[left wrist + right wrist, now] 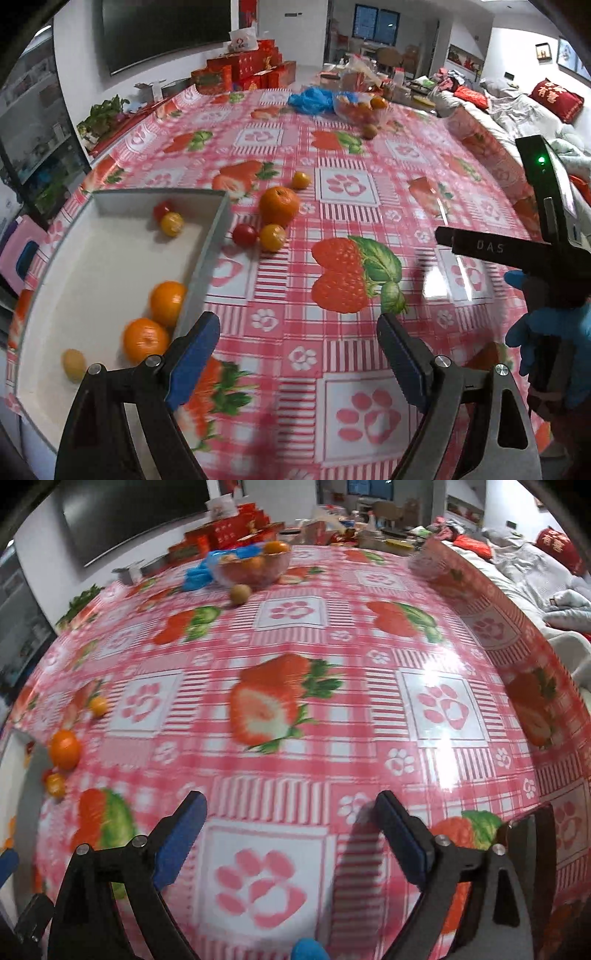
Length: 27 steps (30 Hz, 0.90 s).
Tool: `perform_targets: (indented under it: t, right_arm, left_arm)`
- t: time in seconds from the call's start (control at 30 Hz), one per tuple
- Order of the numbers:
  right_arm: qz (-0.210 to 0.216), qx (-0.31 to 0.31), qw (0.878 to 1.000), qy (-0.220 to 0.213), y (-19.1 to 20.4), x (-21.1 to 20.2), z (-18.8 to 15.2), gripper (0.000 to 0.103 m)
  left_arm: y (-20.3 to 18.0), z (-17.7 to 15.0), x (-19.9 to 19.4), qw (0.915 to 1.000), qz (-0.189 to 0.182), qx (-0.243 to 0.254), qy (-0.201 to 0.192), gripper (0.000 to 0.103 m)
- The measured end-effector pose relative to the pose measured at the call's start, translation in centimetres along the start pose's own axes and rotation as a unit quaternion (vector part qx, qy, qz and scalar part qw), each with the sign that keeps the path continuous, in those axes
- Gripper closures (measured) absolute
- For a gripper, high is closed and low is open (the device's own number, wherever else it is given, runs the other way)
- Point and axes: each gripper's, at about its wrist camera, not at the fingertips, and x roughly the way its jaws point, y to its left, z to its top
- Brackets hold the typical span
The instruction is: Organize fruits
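I am taking the white tray [110, 258] as my landmark. Inside it I am counting two mandarins, a pale oval fruit and two small tomatoes. Just beside its right wall, on the tablecloth [347, 229], a large mandarin [279, 205], a red tomato [244, 235] and a yellow tomato [272, 237] are sitting clustered, with a small orange fruit [301, 180] slightly farther off. Well beyond the tray, a clear bowl [255, 566] is holding more fruit.

I am holding the left gripper [295, 350] with jaws spread wide and empty, just beside the tray's near right corner, the cluster ahead and slightly left. The right gripper [291, 823] is likewise spread and empty, well right of the tray.

I am judging the mandarin light, round, prone to rolling; I would grip across its widest girth. The tomatoes look smooth and bruisable, needing a gentle squeeze.
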Motion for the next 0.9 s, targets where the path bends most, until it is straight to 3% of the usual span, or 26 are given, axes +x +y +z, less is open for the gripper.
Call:
perform_targets:
  t: [0.1,0.23,0.5,0.6,0.63,0.67,0.9]
  right_arm:
    - [-0.016,-0.023,0.999,-0.023,0.1,0.7,0.0,0.000]
    - [-0.019,-0.019,0.999,-0.023,0.3,0.6,0.3,0.000]
    - [-0.018,-0.019,0.999,-0.023,0.2,0.7,0.3,0.000]
    - [-0.018,-0.019,0.999,-0.023,0.2,0.7,0.3,0.000]
    - [-0.018,-0.019,0.999,-0.023,0.2,0.6,0.3,0.000]
    - [-0.018,-0.019,0.999,-0.023,0.2,0.7,0.3,0.000]
    - [-0.018,-0.019,0.999,-0.023,0.2,0.6,0.3,0.000]
  left_arm:
    - [-0.9,-0.1,1.3,0.9998,0.015,0.007,-0.008,0.015]
    - [-1.7,-0.3,2.5,0.9990,0.030,0.026,-0.021,0.015]
    - [-1.5,-0.3,4.3,0.9988,0.012,0.042,-0.021,0.015]
    - [-1.2,0.1,4.8,0.9994,-0.012,0.031,-0.014,0.015]
    - [-1.2,0.2,5.0,0.9993,-0.015,0.030,-0.013,0.014]
    - [-1.2,0.2,5.1,0.9993,-0.018,0.031,-0.011,0.005]
    - [-1.4,0.1,5.5,0.9992,-0.014,0.036,0.000,0.001]
